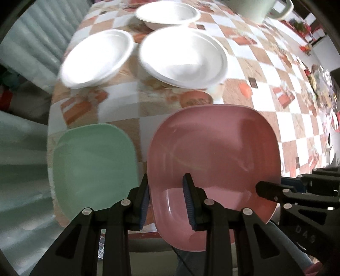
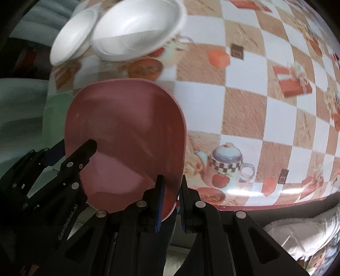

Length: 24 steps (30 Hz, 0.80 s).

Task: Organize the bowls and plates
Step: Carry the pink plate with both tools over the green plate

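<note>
A pink square plate (image 1: pixel 212 152) is held over the table's near edge, tilted. My left gripper (image 1: pixel 166 199) straddles its left rim with a gap between the pads, one finger over the plate and one outside. My right gripper (image 2: pixel 171 201) is closed on its right rim; the plate also shows in the right wrist view (image 2: pixel 125 135). A green square plate (image 1: pixel 93 165) lies flat to the left. Three white bowls stand behind: one left (image 1: pixel 97 57), one middle (image 1: pixel 182 57), one far (image 1: pixel 167 14).
The table carries a checked cloth (image 2: pixel 244 110) with teapot and gift prints. A pale green mug (image 1: pixel 259 8) stands at the far right. Clutter lies along the table's far right side (image 1: pixel 318 85). Pale fabric lies beyond the left edge (image 1: pixel 23 63).
</note>
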Available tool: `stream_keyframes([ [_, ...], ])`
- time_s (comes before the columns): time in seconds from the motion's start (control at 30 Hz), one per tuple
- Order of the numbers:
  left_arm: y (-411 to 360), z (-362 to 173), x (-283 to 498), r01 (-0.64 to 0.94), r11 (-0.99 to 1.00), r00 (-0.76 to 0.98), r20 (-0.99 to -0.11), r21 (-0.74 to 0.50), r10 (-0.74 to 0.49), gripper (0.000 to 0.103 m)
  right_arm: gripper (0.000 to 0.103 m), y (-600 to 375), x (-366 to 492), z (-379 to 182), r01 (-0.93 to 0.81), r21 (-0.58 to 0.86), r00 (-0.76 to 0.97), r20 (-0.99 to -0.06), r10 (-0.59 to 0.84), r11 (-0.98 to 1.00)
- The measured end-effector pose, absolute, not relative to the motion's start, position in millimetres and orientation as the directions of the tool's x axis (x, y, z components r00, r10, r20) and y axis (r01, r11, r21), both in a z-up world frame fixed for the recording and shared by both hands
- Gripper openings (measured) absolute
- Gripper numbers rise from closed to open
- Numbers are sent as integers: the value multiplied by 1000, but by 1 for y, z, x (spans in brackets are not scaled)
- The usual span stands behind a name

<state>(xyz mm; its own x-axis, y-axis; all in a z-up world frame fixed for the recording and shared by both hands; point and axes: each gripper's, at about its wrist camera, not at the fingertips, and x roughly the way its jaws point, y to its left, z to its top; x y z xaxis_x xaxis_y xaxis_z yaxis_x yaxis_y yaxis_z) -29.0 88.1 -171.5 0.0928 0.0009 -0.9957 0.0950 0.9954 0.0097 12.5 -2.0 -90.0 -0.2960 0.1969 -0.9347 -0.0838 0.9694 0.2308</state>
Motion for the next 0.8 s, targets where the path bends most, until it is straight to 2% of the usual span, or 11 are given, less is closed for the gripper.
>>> stream_keyframes([
  [0.3, 134, -133, -31, -20, 999, 127, -991, 28, 31, 33, 14, 57, 31, -76, -178, 255, -274, -940, 201, 950],
  [0.8, 200, -137, -28, -149, 984, 108, -988, 92, 109, 33, 14, 166, 38, -92, -326, 325, -327, -920, 216, 888],
])
